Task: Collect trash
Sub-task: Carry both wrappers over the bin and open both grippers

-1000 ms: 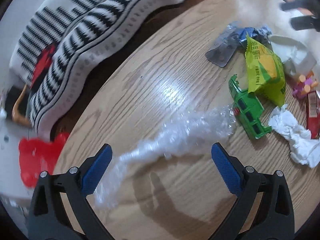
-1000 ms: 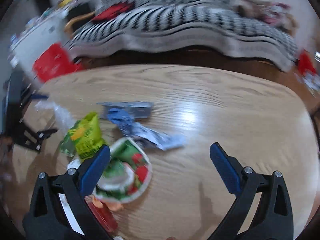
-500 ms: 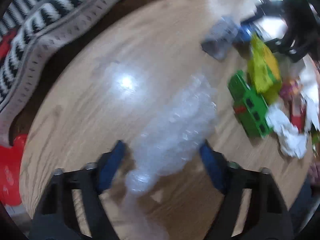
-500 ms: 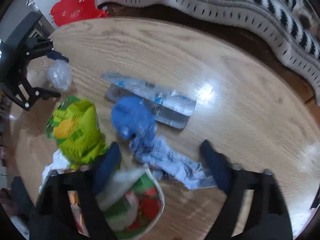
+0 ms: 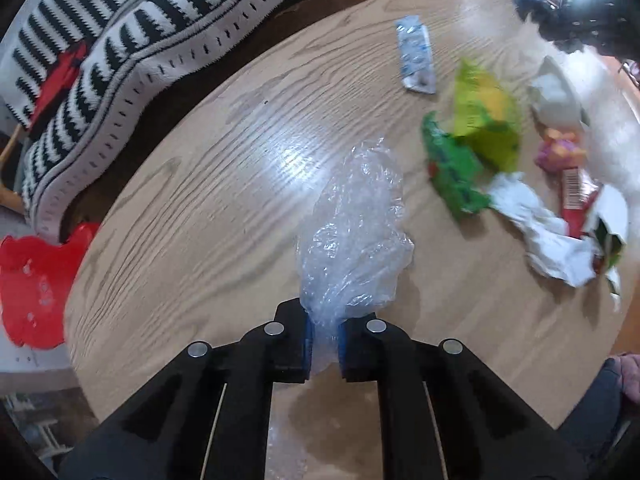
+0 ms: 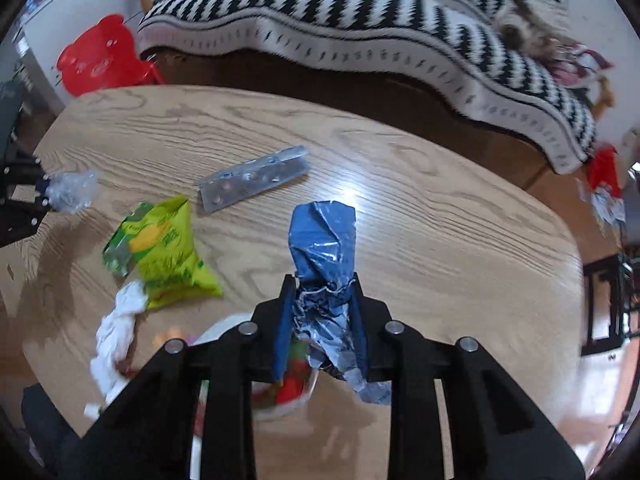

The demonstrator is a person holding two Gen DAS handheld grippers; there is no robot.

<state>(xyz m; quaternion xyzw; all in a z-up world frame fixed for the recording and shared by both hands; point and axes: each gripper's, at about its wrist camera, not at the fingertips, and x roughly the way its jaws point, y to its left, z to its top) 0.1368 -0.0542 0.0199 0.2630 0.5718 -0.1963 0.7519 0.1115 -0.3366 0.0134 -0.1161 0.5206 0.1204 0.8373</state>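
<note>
My left gripper (image 5: 323, 334) is shut on a crumpled clear plastic wrap (image 5: 354, 232) and holds it above the round wooden table (image 5: 200, 208). My right gripper (image 6: 322, 320) is shut on a crumpled blue foil wrapper (image 6: 323, 240), lifted above the table (image 6: 440, 248). On the table lie a silver blister pack (image 6: 254, 182), a yellow-green snack bag (image 6: 164, 248), a green wrapper (image 5: 452, 168), a white crumpled tissue (image 5: 540, 232), a red wrapper (image 5: 574, 196) and a paper cup (image 6: 288, 376). The left gripper with the clear wrap shows at the left edge of the right wrist view (image 6: 70, 192).
A black-and-white striped blanket (image 6: 360, 28) lies over the sofa behind the table. A red plastic stool (image 6: 98, 56) stands off the table's left end, also in the left wrist view (image 5: 34, 280). A dark seat edge (image 5: 592, 420) is at the near side.
Both grippers went from open to shut. The left closed on the clear plastic wrap and lifted it. The right closed on the blue wrapper and raised it off the blister pack.
</note>
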